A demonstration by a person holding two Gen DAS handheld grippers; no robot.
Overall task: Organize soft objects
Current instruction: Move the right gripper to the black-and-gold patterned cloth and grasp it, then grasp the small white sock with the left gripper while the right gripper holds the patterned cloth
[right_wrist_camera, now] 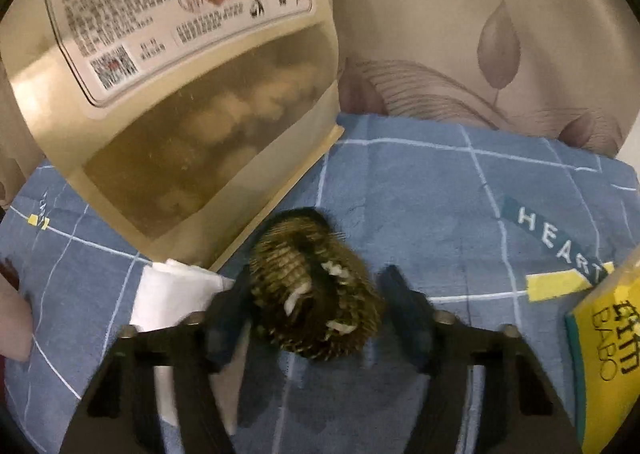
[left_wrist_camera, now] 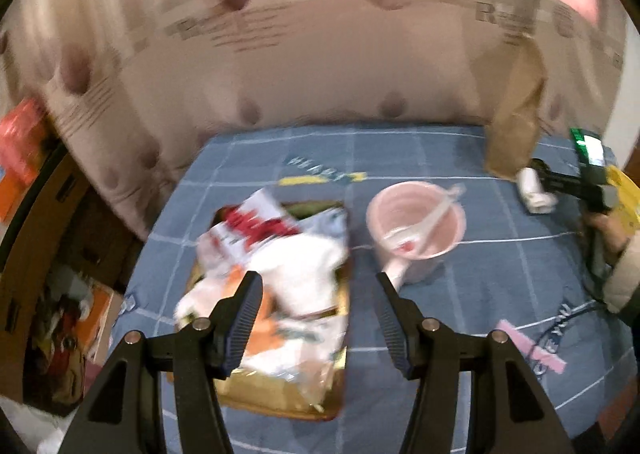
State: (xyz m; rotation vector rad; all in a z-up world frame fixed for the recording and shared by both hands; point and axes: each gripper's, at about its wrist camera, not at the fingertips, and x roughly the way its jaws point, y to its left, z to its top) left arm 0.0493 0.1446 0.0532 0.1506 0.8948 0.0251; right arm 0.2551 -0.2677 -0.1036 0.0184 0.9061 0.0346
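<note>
**A:** What sits around your right gripper (right_wrist_camera: 316,286)?

**B:** A bristly brown scrubber (right_wrist_camera: 316,286) lies on the blue checked sheet (right_wrist_camera: 420,190) between its fingers. Your left finger sits against its side; the right finger looks just clear of it, so the jaws are apart with the scrubber between them, not clamped. Just behind it a big kraft pouch (right_wrist_camera: 192,106) with a clear window and a printed label stands tilted, its lower corner near the scrubber. A folded white tissue pack (right_wrist_camera: 176,286) lies beside your left finger, partly under it. A yellow packet (right_wrist_camera: 608,354) pokes in at the right edge.

**A:** And your left gripper (left_wrist_camera: 320,290)?

**B:** Its jaws stand wide apart with nothing between them, above the sheet. Below and ahead of it a shallow tray (left_wrist_camera: 280,402) holds a heap of soft packets (left_wrist_camera: 296,270), white, orange and red; the view is blurred, so you cannot tell each one. Just right of the tray stands a pink handled cup (left_wrist_camera: 416,230) with white utensils inside. Further right you see the kraft pouch (left_wrist_camera: 516,122), the white tissue pack (left_wrist_camera: 536,190) and your other gripper in a hand (left_wrist_camera: 608,230).

**A:** The surface and room?

**B:** A bed with a blue grid-pattern sheet carrying printed words and coloured bars. A padded, tufted beige headboard (left_wrist_camera: 312,70) runs behind. Cluttered boxes (left_wrist_camera: 60,294) sit beside the bed on the left.
</note>
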